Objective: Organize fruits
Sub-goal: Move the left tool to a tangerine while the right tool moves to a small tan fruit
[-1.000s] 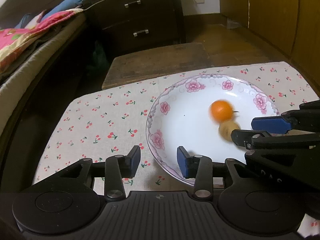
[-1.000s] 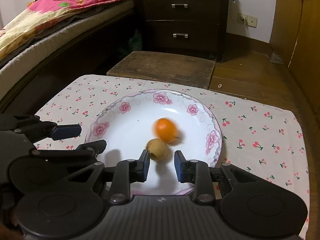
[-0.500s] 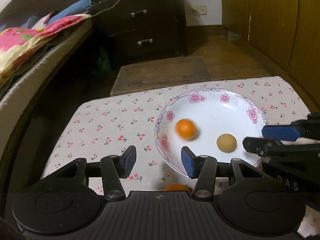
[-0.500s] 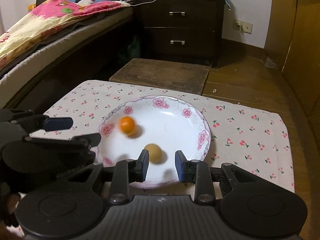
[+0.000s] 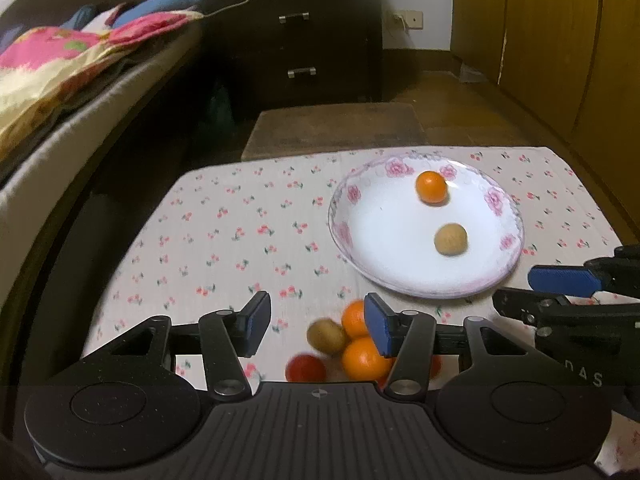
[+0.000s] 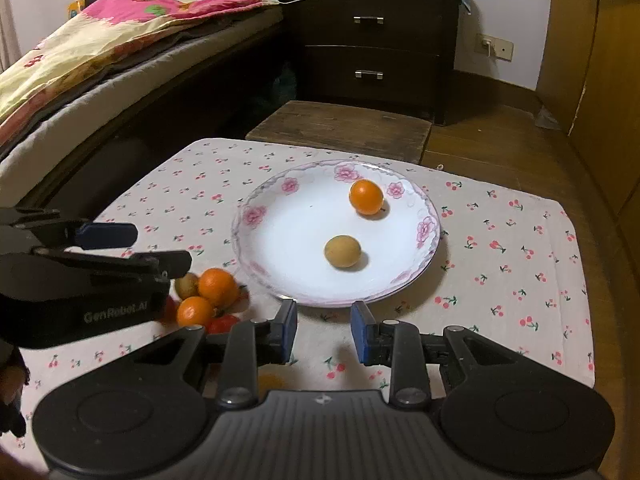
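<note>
Your desk (image 6: 500, 280) with its cherry-print cloth carries the flowered plate (image 6: 260, 216), and only two fruits lie in it: an orange (image 6: 366, 197) near the far rim and a tan fruit (image 6: 343, 252) at mid-plate. Most is still to do: the loose pile (image 5: 348, 340) of oranges, a kiwi and red fruits waits on the cloth, just beside the plate's near-left rim. Your left gripper (image 5: 316, 326) hangs over that pile, fingers wide and empty; your right gripper (image 6: 324, 330) is open too, holding nothing
</note>
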Motion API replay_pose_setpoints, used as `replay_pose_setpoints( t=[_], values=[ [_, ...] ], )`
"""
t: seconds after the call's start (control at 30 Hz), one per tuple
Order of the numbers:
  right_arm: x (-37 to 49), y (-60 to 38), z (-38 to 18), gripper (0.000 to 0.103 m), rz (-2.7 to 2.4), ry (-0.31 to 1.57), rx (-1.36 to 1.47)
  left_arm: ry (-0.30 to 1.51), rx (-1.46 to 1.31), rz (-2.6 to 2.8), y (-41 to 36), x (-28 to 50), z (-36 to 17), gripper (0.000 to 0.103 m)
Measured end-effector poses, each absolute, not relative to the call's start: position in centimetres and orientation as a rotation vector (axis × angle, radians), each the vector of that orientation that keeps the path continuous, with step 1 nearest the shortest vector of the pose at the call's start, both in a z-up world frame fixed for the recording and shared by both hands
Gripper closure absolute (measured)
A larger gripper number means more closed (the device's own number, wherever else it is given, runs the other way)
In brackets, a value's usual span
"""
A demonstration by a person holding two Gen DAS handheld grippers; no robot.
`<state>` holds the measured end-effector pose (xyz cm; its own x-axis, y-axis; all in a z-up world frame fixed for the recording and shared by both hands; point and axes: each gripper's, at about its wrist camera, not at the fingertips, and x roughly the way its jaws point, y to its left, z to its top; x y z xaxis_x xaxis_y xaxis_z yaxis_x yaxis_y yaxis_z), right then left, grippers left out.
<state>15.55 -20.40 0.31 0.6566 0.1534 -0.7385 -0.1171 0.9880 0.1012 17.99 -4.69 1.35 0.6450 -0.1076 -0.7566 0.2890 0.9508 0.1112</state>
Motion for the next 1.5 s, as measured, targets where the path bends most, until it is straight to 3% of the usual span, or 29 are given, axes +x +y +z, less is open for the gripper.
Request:
replay_pose_setpoints(
  t=[0.63, 1.5],
  values=[
    [12.8, -18.4, 0.9, 0.072, 0.139, 0.812, -0.045, 0.903, 0.223, -0.220, -2.8, 13.8, 0.0, 0.041],
    [13.6, -18.0, -1.8, 0.068, 0.165, 0.951, -0.029, 0.971, 0.201, -0.225, -1.1, 12.7, -1.4, 0.039]
  ],
)
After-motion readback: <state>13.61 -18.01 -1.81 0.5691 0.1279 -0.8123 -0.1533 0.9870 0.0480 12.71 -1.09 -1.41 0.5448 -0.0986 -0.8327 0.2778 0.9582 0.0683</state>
